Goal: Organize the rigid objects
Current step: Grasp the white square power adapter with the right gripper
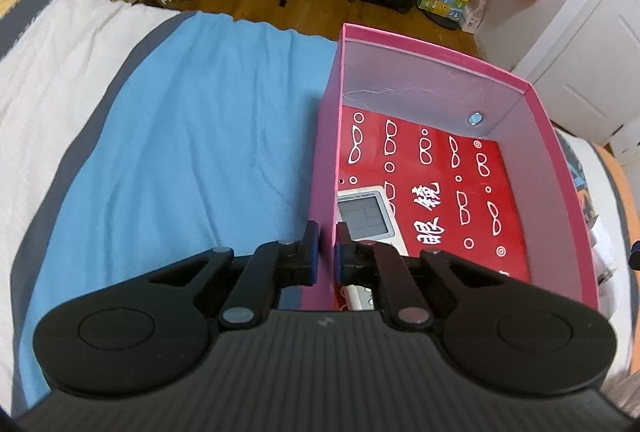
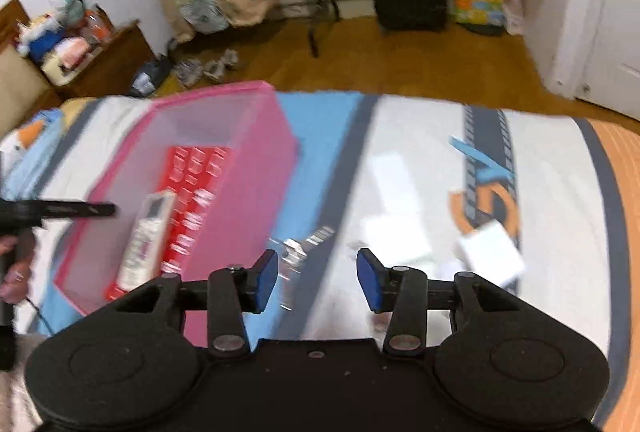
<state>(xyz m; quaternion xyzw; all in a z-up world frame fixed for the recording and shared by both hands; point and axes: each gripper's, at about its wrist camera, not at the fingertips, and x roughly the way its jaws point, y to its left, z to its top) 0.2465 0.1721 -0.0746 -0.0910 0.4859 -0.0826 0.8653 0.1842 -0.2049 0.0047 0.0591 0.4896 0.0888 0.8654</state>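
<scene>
Two grippers over a bed, left gripper (image 1: 328,252) clenched on pink box (image 1: 440,56) wall, lower centre, right gripper (image 2: 317,280) released, empty, remote (image 1: 366,216) inside box.

Pink box (image 1: 560,168) sits open on the bed, red glasses-print floor showing, a white remote (image 1: 366,216) lying flat inside; a small white block (image 2: 494,248) rests outside.

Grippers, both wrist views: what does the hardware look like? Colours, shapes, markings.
Both are matte black. The left gripper has a ribbed body with a small lightning-bolt mark, two round discs, linkage arms with silver pivot pins and blue pads. The right gripper matches it: smooth body, blue pads. No cables or sleeves are visible.
</scene>
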